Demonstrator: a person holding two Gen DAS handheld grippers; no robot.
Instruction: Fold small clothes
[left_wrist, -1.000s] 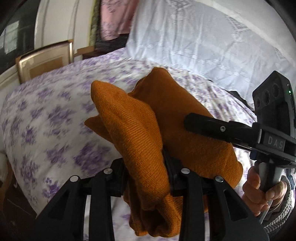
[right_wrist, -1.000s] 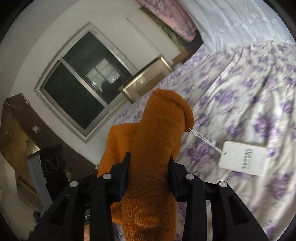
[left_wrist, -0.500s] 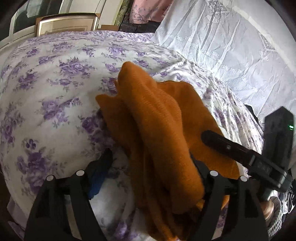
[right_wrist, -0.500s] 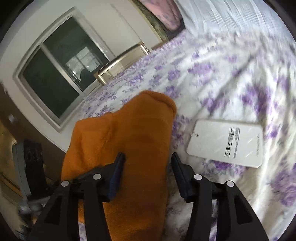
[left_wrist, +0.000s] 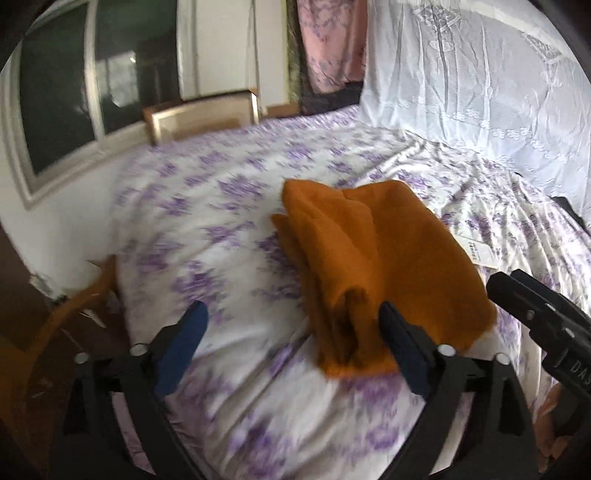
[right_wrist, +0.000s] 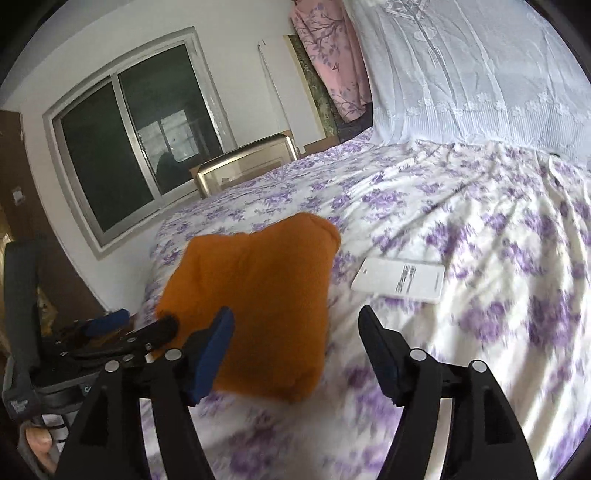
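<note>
An orange knitted garment (left_wrist: 373, 258) lies folded in a thick bundle on the purple-flowered bed sheet (left_wrist: 229, 206). My left gripper (left_wrist: 291, 332) stands wide, its jaws still opening; the bundle's near edge reaches between them by the right pad, unpressed. In the right wrist view the garment (right_wrist: 258, 291) sits left of centre, its near corner between the jaws of my right gripper (right_wrist: 297, 343), which are also opening and not pressing. A white hang tag (right_wrist: 402, 278) lies just right of the garment. The left gripper (right_wrist: 136, 325) shows at the lower left.
The bed's edge drops at the left toward a wooden chair (left_wrist: 74, 306) and a wall with a window (right_wrist: 133, 158). A framed panel (right_wrist: 247, 166) leans behind the bed. A white lace cover (right_wrist: 480, 74) rises at the back right.
Both grippers let go of the orange garment and drew back. It was held up before and now rests on the sheet as a folded bundle.
</note>
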